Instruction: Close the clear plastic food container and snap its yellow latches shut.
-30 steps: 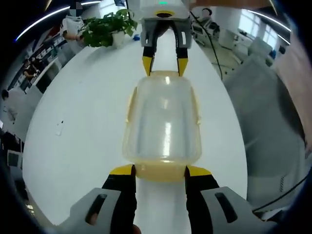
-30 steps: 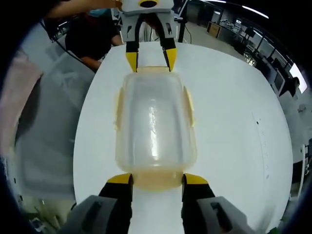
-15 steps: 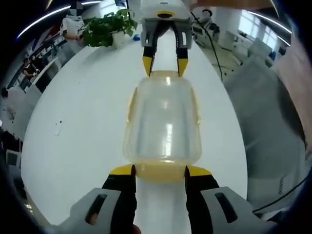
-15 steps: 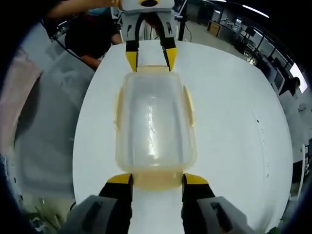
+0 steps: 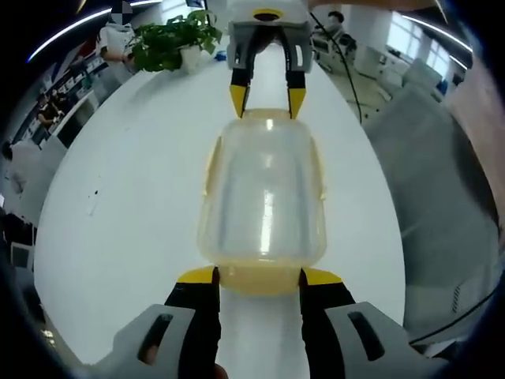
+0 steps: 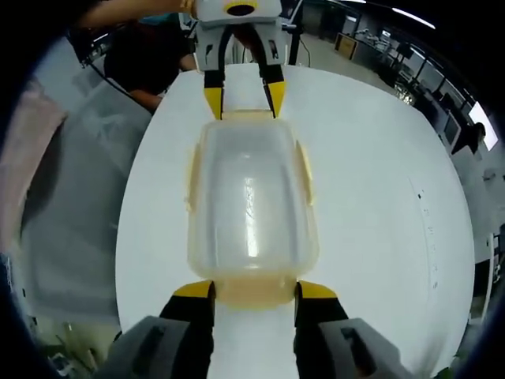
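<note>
- Plant (image 5: 175,43) at the table's (image 5: 126,205) far left edge in the left gripper view.
- Container (image 5: 264,197) lies mid-table, lid on, between the grippers.
- Left gripper (image 5: 259,278) spread wide, tips flanking the container's near yellow end latch (image 5: 260,280).
- Right gripper (image 6: 254,290) likewise wide, straddling the opposite end.

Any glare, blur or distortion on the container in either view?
Left gripper view: a bright vertical glare streak runs down the clear container; fisheye bends the white table edges. Right gripper view: a similar streak on the container; both gripper pairs look sharp, while the background office looks soft.
</note>
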{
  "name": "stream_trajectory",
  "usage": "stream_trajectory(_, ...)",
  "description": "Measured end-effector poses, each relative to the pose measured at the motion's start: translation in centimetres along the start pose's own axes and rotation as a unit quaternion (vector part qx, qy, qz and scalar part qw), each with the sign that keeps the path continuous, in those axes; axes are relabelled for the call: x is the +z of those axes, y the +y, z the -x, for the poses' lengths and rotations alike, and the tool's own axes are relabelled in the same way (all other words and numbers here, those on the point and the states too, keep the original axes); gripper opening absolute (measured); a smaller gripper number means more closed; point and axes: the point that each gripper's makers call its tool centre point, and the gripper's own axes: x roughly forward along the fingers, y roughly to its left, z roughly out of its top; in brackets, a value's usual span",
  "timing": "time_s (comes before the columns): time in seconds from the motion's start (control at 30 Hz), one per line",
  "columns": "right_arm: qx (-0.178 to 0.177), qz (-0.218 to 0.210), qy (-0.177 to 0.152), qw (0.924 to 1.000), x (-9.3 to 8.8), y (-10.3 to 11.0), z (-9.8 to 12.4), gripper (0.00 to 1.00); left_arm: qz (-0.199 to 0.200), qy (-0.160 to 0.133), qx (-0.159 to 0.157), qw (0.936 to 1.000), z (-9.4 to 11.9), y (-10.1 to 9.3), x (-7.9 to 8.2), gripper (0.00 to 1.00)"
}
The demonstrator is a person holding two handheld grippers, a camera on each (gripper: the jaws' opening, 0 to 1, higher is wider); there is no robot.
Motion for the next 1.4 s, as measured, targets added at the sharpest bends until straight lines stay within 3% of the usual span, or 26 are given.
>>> stream_trajectory(0.33,-0.002,-0.009,-0.006,0.9999,0.0,0.1,0.0,0.37,0.034,-0.010,-0.002,0.9994,-0.4,-0.3,-0.6,0.40)
stream_trajectory(0.53,-0.007,-0.031,-0.020,0.9993,-0.2,0.1,0.1,0.37,0.074,-0.031,0.005,0.9968,0.3,-0.5,-0.5,0.45)
stream_trajectory(0.9,-0.016,-0.045,-0.032,0.9984,-0.1,0.1,0.8,0.37,0.107,-0.055,0.015,0.9927,1.2,-0.8,-0.1,0.46)
stream_trajectory(1.0,-0.018,-0.051,-0.038,0.9978,0.1,0.1,1.1,0.37,0.115,-0.056,0.022,0.9915,1.4,-0.7,-0.2,0.46)
stream_trajectory(1.07,-0.018,-0.058,-0.045,0.9971,0.3,0.1,1.3,0.37,0.113,-0.043,0.048,0.9914,1.7,-0.2,-0.6,0.47)
stream_trajectory(1.4,-0.023,-0.126,-0.073,0.9890,0.8,0.1,1.7,0.37,0.197,-0.087,0.075,0.9736,2.3,0.4,0.2,0.46)
